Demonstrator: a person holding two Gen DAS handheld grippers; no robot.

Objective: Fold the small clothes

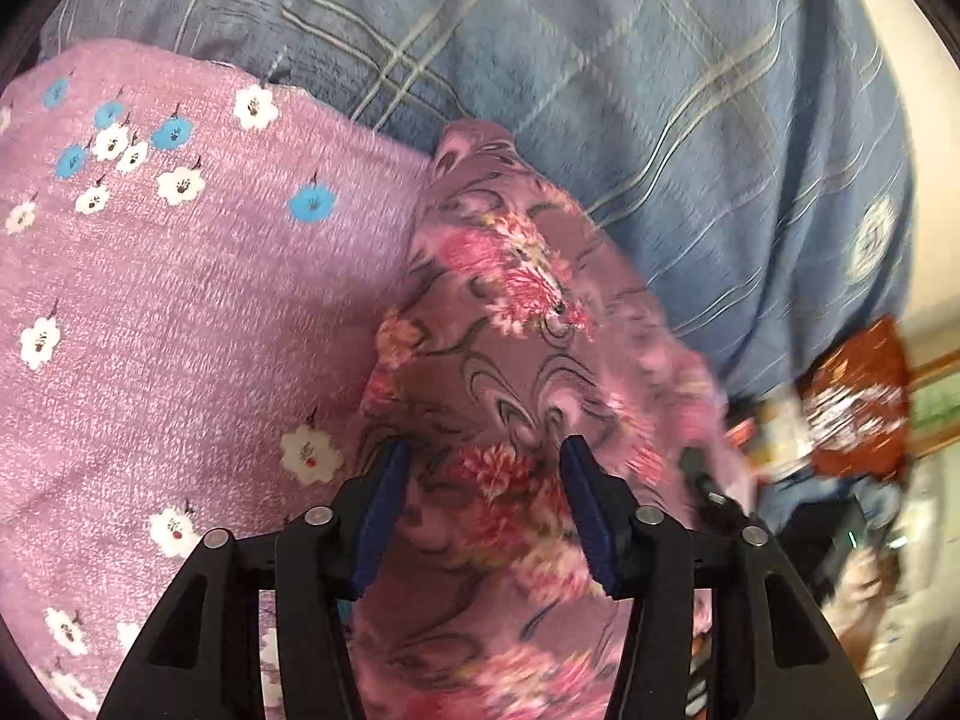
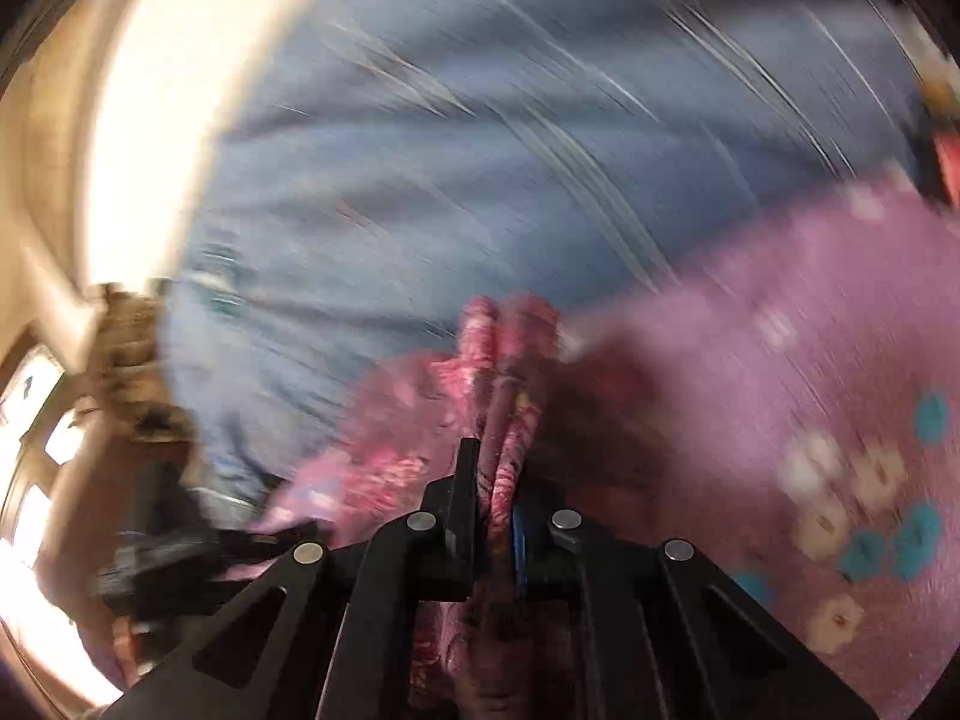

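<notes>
Right tool [image 2: 495,468]: fingers together, clamped on a bunched ridge of the floral garment [image 2: 510,360]. Cloth stands up between the fingers in several pleats, more gathered than flat. Right view is heavily smeared, so detail there is poor.

Left tool [image 1: 483,450]: fingers apart, blue ribbed pads [image 1: 384,498] either side of the same floral garment [image 1: 516,312], which runs forward from between them as a long rumpled band. Cannot tell whether the pads touch the cloth; nothing is pinched.

Garment lies ahead of and under the left tool, on the lilac flower-print blanket [image 1: 180,312], its far end reaching the blue plaid bedcover [image 1: 600,90]. This looks like a bed, not a hard surface.

Judgement on the step: cloth is being pulled out or laid over for a fold. To do it well:
- left tool should close on an edge or corner, not on the mid-bulk
- draw the two grips apart until the band flattens, then lay it down
- keep the right grip low; a thick bunch may slip out in layers

Materials:
- garment: thin, limp woven print, mauve ground, pink-red blooms, dark swirls; creases readily
- blanket: nubbly fleece-like pile, likely to drag on the cloth
- bedcover: smoother, pale check lines, soft folds

Clutter, including a red-brown packet [image 1: 858,396], sits off to the left tool's right.
</notes>
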